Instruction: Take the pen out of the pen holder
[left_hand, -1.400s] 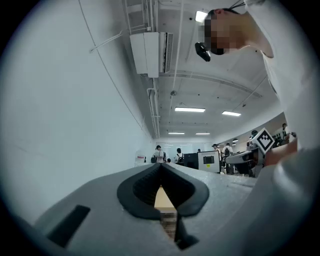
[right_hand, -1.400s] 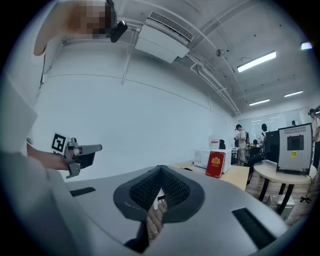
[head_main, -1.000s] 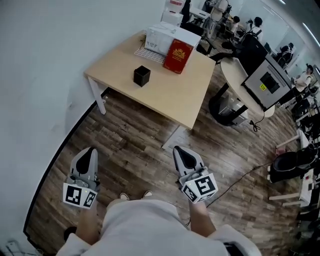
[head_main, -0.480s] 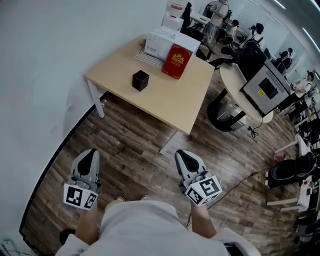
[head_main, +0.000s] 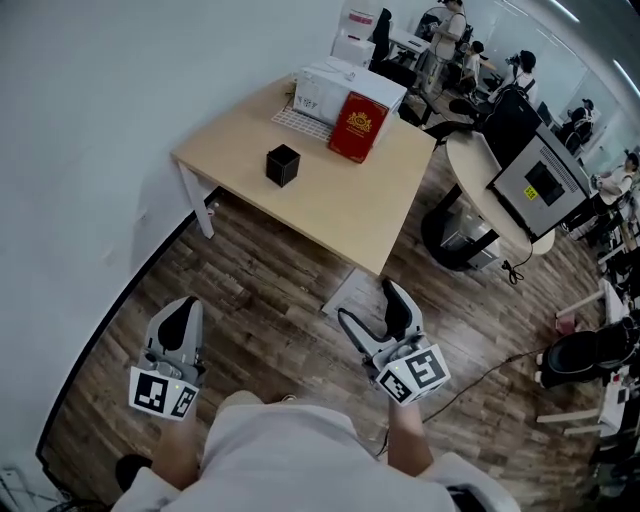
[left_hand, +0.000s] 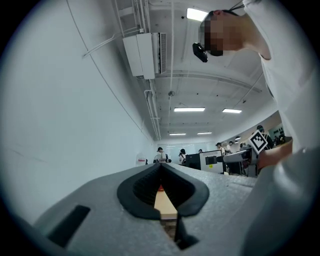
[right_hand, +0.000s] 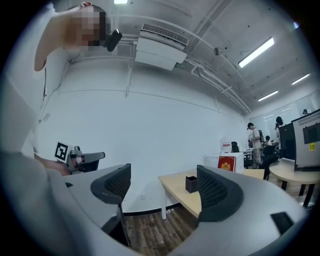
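The black square pen holder stands on the light wooden table, far ahead of both grippers; no pen shows in it from here. My left gripper hangs over the wooden floor at the lower left, its jaws meeting at the tips with nothing between them. My right gripper is at the lower middle; its jaws have just been opening and stand wide apart and empty. Through the right gripper I see the pen holder on the table's near corner.
A red box and white boxes stand at the table's far side. A round desk with a monitor is to the right, a sheet of paper lies by the table, a white wall runs along the left.
The right gripper's jaws went from shut to wide open. Both grippers moved a little forward toward the table. The left gripper's jaws stayed as they were.
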